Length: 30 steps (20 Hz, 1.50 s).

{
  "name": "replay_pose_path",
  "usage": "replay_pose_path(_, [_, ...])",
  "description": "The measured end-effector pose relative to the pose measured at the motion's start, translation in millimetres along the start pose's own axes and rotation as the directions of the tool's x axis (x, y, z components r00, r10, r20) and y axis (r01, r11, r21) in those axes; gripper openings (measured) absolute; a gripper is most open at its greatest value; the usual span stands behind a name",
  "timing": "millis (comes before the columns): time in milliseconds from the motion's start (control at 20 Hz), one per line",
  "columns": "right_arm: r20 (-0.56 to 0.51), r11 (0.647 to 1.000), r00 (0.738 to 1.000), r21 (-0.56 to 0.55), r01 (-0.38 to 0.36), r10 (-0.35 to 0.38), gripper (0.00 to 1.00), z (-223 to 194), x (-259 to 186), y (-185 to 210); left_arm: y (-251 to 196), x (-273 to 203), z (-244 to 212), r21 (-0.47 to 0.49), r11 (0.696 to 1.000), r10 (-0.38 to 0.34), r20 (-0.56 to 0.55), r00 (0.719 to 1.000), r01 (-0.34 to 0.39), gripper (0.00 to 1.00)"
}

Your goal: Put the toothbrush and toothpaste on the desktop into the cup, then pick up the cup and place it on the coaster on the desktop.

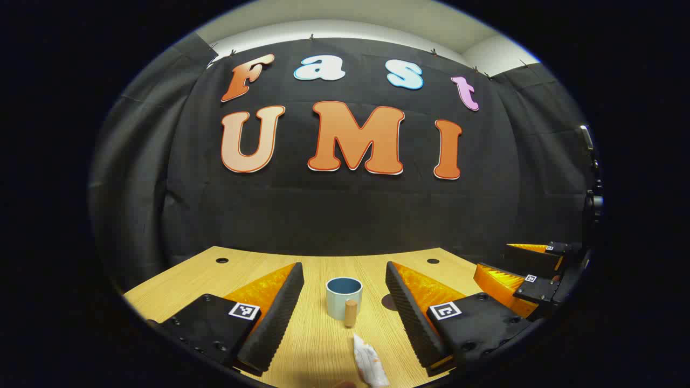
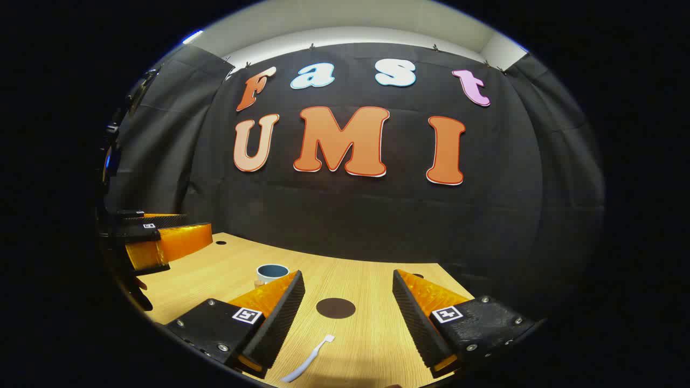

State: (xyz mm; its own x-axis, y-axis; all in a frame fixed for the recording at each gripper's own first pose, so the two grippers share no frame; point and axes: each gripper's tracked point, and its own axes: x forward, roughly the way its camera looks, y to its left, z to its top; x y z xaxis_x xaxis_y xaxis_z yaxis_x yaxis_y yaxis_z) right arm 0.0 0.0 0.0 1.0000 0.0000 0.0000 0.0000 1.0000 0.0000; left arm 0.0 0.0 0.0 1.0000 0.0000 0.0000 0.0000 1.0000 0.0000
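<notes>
A pale blue cup (image 1: pixel 344 297) with a wooden handle stands upright on the wooden desk, straight ahead of my open left gripper (image 1: pixel 345 304). A white toothpaste tube (image 1: pixel 369 364) lies on the desk just below the cup, between the left gripper's fingers and untouched. In the right gripper view, a white toothbrush (image 2: pixel 308 359) lies between the fingers of my open right gripper (image 2: pixel 349 310), and a dark round coaster (image 2: pixel 335 308) sits flat just beyond it. The cup (image 2: pixel 272 272) stands farther left. The right gripper (image 1: pixel 531 277) appears at the right edge of the left gripper view.
The desk (image 1: pixel 323 345) has two small cable holes near its back edge (image 1: pixel 221 260) (image 1: pixel 433 261). Black cloth walls close the booth behind and at both sides. The left gripper (image 2: pixel 156 240) shows at the left of the right gripper view.
</notes>
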Motion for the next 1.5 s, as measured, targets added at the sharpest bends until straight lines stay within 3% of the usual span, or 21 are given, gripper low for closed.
replay_pose_path(750, [-0.015,1.000,1.000,0.002,-0.015,0.015,0.99,-7.1,0.9,7.6,-2.4,-0.3,-5.5,0.003,1.000,0.001,-0.013,1.000,-0.001,0.99])
replay_pose_path(850, [-0.024,1.000,1.000,0.006,-0.018,0.018,0.99,-9.8,1.0,8.2,-8.9,0.1,-9.7,0.005,1.000,-0.030,-0.020,0.999,0.030,0.99])
replay_pose_path(1150, [-0.067,1.000,0.997,0.007,-0.028,0.029,0.98,-24.9,1.8,8.6,-23.9,4.0,-40.5,-0.016,0.997,-0.082,-0.123,0.989,0.081,0.99])
replay_pose_path(1500, [-0.180,0.998,0.982,-0.011,-0.059,0.056,0.99,-57.5,4.3,15.0,-38.2,9.1,-89.6,-0.010,0.995,-0.100,-0.303,0.948,0.101,0.99])
